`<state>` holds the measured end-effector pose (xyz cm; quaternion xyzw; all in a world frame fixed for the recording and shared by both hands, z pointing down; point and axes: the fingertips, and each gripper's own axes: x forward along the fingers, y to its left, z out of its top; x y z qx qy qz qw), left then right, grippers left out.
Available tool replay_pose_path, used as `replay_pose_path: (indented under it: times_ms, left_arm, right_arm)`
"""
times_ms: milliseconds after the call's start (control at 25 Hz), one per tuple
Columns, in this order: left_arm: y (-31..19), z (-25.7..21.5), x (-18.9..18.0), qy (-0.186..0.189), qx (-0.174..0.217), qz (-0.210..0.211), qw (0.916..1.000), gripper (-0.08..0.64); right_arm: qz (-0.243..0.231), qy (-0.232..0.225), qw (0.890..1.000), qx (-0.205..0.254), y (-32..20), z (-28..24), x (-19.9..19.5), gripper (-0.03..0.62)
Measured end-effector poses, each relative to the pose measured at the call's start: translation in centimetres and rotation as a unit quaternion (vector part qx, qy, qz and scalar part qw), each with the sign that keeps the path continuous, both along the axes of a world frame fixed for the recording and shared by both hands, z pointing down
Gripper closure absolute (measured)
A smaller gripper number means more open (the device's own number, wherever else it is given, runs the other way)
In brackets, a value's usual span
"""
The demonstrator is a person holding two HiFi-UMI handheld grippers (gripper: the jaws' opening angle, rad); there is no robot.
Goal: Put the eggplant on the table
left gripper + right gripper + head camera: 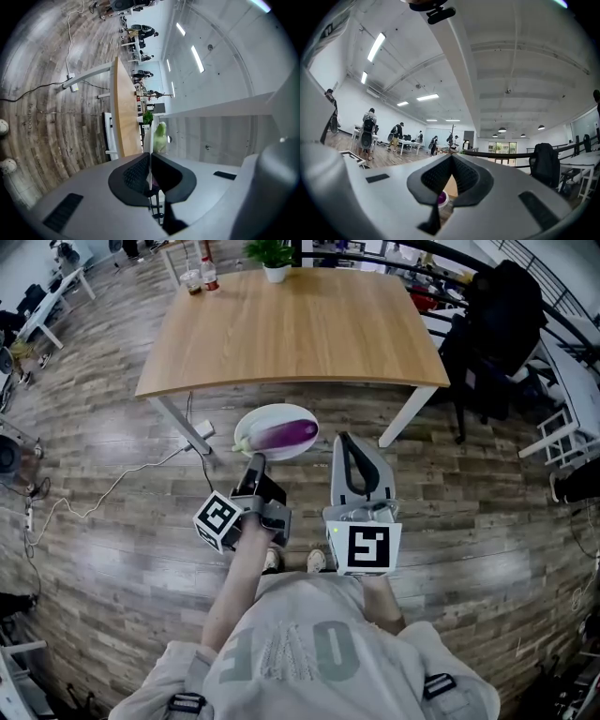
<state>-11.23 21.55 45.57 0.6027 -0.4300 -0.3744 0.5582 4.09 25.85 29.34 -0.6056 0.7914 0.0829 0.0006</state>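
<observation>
Grippers number two: the left gripper [255,461] is clenched on the near rim of the one white plate [267,412], and the right gripper [344,440] is closed on nothing. One purple eggplant [287,435] lies on that plate just past the left gripper's tips, short of the near edge of the single wooden table [291,324], where one potted plant [273,257] stands at the far edge.

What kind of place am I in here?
Probably an open-plan office or lab: a wooden table, rows of desks with people, a black office chair and strip ceiling lights.
</observation>
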Motion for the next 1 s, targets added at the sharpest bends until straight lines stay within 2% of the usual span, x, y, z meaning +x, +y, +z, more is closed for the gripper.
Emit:
replay_pose_path:
  times_ms: [200,400,520,680,800,1000]
  left_arm:
    - [0.5,-0.1,1.7,0.012,0.003,-0.013,0.9998,0.54]
    - [1.0,0.3,2.6,0.02,-0.018,-0.012,0.9996,0.54]
    - [0.4,0.4,2.3,0.021,-0.017,-0.017,0.9995,0.54]
    - [-1.9,0.5,2.2,0.031,-0.013,-0.015,0.9993,0.54]
    - [-4.6,-0.2,2.4,0.04,-0.005,-0.007,0.9992,0.54]
    - [-9.2,-2.0,2.1,0.021,0.007,0.004,0.9998,0.54]
  right_arm:
    - [-0.006,-0.011,1.0,0.007,-0.3,0.5,2.5,0.575]
    - [-0.001,-0.022,1.0,-0.015,-0.6,2.2,4.7,0.575]
    - [-0.005,-0.03,0.999,-0.016,-1.3,2.5,4.9,0.575]
    - [-0.01,-0.011,1.0,-0.01,-2.6,2.9,4.3,0.575]
    - [-0.007,-0.007,1.0,-0.027,-4.4,4.0,4.3,0.575]
    - [-0.004,-0.005,0.999,-0.039,-7.4,3.7,3.7,0.575]
